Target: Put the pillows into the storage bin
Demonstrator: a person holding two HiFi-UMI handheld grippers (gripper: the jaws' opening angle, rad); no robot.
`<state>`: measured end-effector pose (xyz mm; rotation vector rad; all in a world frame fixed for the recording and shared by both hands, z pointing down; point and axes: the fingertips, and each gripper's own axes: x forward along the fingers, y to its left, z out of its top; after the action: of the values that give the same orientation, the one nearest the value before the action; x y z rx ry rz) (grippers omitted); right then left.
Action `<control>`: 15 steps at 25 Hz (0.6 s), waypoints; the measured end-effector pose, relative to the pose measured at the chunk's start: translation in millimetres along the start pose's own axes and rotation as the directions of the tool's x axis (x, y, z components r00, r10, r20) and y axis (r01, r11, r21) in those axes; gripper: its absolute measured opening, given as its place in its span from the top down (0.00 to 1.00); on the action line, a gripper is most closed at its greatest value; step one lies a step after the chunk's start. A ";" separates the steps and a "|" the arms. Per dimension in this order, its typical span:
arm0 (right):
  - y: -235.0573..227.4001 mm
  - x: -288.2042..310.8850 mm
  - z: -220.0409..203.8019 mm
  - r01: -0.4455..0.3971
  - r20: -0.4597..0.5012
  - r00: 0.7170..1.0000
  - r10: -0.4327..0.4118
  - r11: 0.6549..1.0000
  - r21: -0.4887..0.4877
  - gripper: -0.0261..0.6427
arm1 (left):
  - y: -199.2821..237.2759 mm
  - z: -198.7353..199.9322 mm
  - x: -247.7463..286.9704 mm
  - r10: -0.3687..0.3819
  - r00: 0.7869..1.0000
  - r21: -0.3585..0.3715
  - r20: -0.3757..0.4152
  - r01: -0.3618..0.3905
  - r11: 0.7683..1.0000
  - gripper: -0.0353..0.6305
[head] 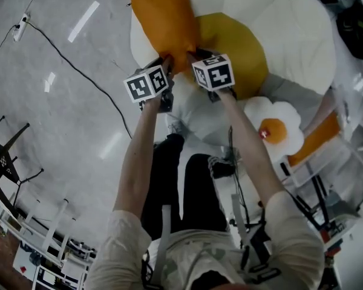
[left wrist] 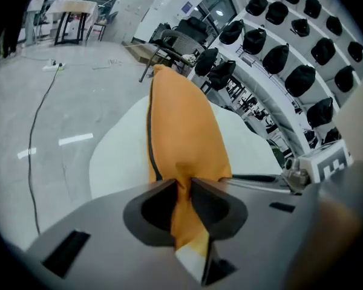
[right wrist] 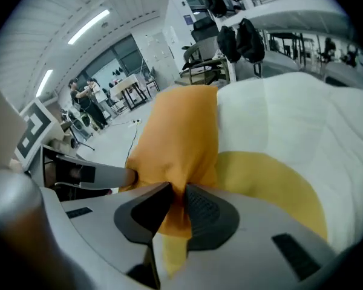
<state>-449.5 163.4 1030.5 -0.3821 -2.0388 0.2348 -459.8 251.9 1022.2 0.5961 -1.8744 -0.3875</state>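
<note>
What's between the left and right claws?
Just the near edge of the orange pillow. The left claw and right claw each pinch it, side by side; the head view shows orange fabric spanning the gap.

Glossy grey floor (head: 60, 162), black cable (head: 78, 71)

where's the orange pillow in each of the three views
Head view: orange pillow top centre, left gripper and right gripper clamped on its near edge.
Left gripper view: orange pillow in the middle, rising from the shut jaws.
Right gripper view: orange pillow centre left, between the shut jaws.
Shared landmark: the big fried-egg cushion under it.
</note>
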 end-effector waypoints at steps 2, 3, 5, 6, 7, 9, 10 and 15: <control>6.6 -21.8 14.6 0.023 0.032 0.999 -0.023 1.000 0.002 0.87 | -13.9 11.7 -19.8 0.025 0.999 0.010 0.027 -0.026 1.000 0.86; 11.9 -37.0 26.4 0.028 0.059 0.998 -0.029 0.999 0.017 0.89 | -23.1 21.2 -34.7 0.030 0.998 0.014 0.052 -0.031 0.999 0.88; 23.0 -70.7 64.1 0.040 0.126 0.991 -0.045 0.999 0.036 0.92 | -43.8 52.6 -66.4 0.024 0.994 0.047 0.111 -0.030 0.998 0.90; 27.3 -89.1 86.7 0.051 0.157 0.986 -0.056 0.998 0.035 0.93 | -55.6 71.3 -81.2 0.012 0.991 0.063 0.137 -0.021 0.998 0.91; 32.5 -109.1 105.9 0.063 0.177 0.982 -0.067 0.998 0.030 0.93 | -68.3 86.8 -97.2 -0.001 0.988 0.068 0.156 -0.009 0.998 0.91; 49.0 -150.3 132.5 0.076 0.189 0.979 -0.077 0.997 0.011 0.94 | -92.7 108.2 -135.8 -0.011 0.984 0.065 0.178 -0.001 0.998 0.91; 59.0 -170.4 144.1 0.080 0.196 0.978 -0.078 0.997 -0.002 0.94 | -104.3 117.2 -156.7 -0.010 0.982 0.068 0.187 -0.003 0.998 0.91; 108.9 -279.4 205.5 0.079 0.322 0.944 -0.071 0.997 -0.013 0.94 | -171.8 165.1 -267.6 -0.024 0.960 0.143 0.277 -0.016 0.990 0.92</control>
<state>-487.8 161.9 669.0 -0.2949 -2.3748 0.2358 -496.7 261.3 665.9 0.6693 -2.1858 -0.3546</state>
